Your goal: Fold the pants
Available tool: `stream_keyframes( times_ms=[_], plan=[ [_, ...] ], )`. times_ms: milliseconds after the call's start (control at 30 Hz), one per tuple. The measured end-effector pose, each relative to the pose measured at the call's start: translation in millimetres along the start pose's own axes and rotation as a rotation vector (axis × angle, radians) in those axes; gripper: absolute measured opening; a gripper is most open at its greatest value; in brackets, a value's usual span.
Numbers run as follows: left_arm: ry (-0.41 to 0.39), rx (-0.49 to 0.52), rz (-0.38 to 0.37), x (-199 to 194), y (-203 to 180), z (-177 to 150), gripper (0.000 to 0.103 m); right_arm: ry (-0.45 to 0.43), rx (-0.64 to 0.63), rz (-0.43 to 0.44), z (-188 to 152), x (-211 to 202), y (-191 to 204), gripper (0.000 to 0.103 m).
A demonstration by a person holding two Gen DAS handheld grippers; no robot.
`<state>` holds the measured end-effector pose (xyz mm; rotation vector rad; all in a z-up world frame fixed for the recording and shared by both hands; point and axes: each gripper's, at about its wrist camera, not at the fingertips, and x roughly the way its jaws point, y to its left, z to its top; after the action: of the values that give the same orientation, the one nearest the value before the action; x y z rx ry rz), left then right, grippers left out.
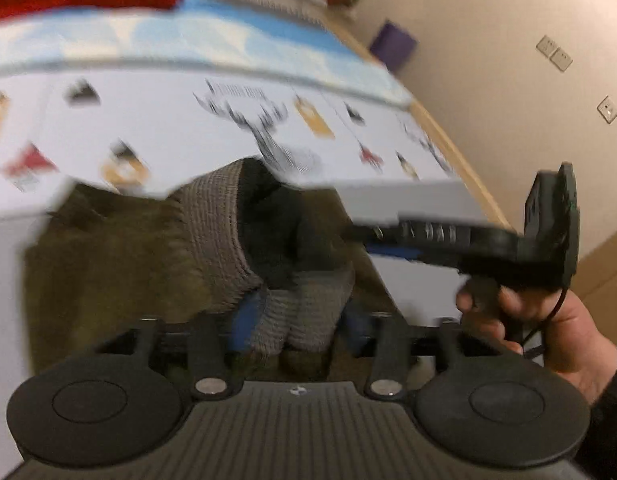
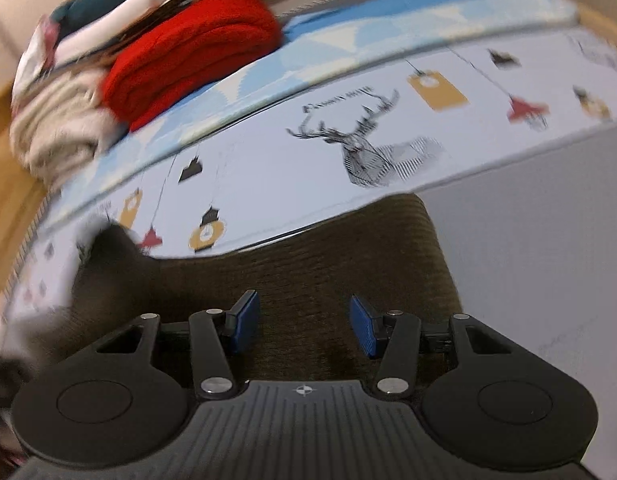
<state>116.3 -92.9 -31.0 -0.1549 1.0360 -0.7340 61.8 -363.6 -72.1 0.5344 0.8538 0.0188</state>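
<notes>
from the left gripper [image 1: 296, 328] we look steeply down, close over the olive pants [image 1: 108, 256], across the printed surface [image 1: 168, 128] toward its far edge. from the right gripper [image 2: 304, 324] we face likewise. both views share the pants, the deer print [image 2: 360, 148] and the red pile [image 2: 188, 52].

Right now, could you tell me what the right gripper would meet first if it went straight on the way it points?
Most likely the olive-brown corduroy pants lying just beyond its open blue-padded fingers; depth is unclear.
</notes>
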Motion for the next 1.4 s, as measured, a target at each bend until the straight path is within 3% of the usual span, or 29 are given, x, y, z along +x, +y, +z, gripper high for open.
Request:
stream_keyframes(
  times_ms=[33, 67, 167, 333, 467, 567, 667, 767, 833, 900, 1000, 1167, 1200, 1267, 1300, 1333, 1400],
  plan=[
    [0.026, -0.022, -0.034, 6.4, -0.9, 1.3, 0.074, 0.006, 0.034, 0.013, 0.8, 0.7, -5.5, 0.055],
    [0.016, -0.031, -0.025, 5.7, -0.1, 1.9, 0.076, 0.016, 0.055, 0.022, 0.9, 2.2, -9.0, 0.057],
    [-0.047, -0.059, 0.084, -2.7, 16.3, 8.2, 0.076, 0.067, 0.081, 0.036, -1.0, 12.3, -12.2, 0.062],
    [-0.057, -0.173, 0.179, -19.9, 52.8, 6.2, 0.076, 0.186, 0.036, 0.074, -7.3, 39.1, 5.7, 0.075],
    [-0.071, -0.166, 0.224, -46.9, 78.5, 9.2, 0.076, 0.234, 0.054, 0.073, -10.6, 59.2, 21.7, 0.076],
    [-0.079, -0.153, 0.248, -62.7, 90.7, 3.7, 0.076, 0.242, 0.104, 0.060, -10.0, 69.4, 23.8, 0.077],
    [-0.088, -0.163, 0.282, -78.6, 107.2, -2.8, 0.076, 0.167, 0.163, 0.029, -4.4, 61.1, 22.4, 0.077],
    [-0.099, -0.173, 0.308, -96.7, 122.7, -8.2, 0.076, 0.094, 0.216, 0.114, 1.0, 46.4, 20.2, 0.077],
    [-0.105, -0.186, 0.319, -103.4, 133.8, -9.5, 0.076, 0.119, 0.143, 0.163, -0.1, 47.6, 30.4, 0.079],
    [-0.104, -0.193, 0.327, -109.6, 142.3, -10.9, 0.076, 0.203, 0.031, 0.119, -8.3, 60.8, 43.4, 0.084],
    [-0.106, -0.197, 0.330, -113.4, 145.0, -11.6, 0.076, 0.343, -0.081, -0.033, -25.8, 88.2, 49.1, 0.095],
    [-0.107, -0.174, 0.322, -109.7, 135.7, -9.5, 0.076, 0.350, -0.059, -0.040, -26.4, 95.6, 51.0, 0.101],
    [-0.107, -0.171, 0.323, -108.7, 134.1, -8.8, 0.076, 0.343, -0.075, -0.032, -27.7, 94.6, 53.8, 0.098],
    [-0.108, -0.174, 0.323, -106.6, 132.0, -7.6, 0.076, 0.325, -0.085, 0.045, -29.1, 86.5, 55.9, 0.052],
    [-0.108, -0.175, 0.323, -105.3, 130.8, -6.9, 0.076, 0.308, -0.080, 0.055, -28.7, 82.4, 55.9, 0.049],
    [-0.108, -0.174, 0.325, -104.1, 129.8, -6.2, 0.076, 0.299, -0.089, 0.067, -28.6, 78.2, 55.7, 0.034],
    [-0.109, -0.170, 0.329, -101.3, 126.4, -4.3, 0.076, 0.254, -0.100, 0.125, -23.4, 62.5, 56.4, 0.026]
  ],
)
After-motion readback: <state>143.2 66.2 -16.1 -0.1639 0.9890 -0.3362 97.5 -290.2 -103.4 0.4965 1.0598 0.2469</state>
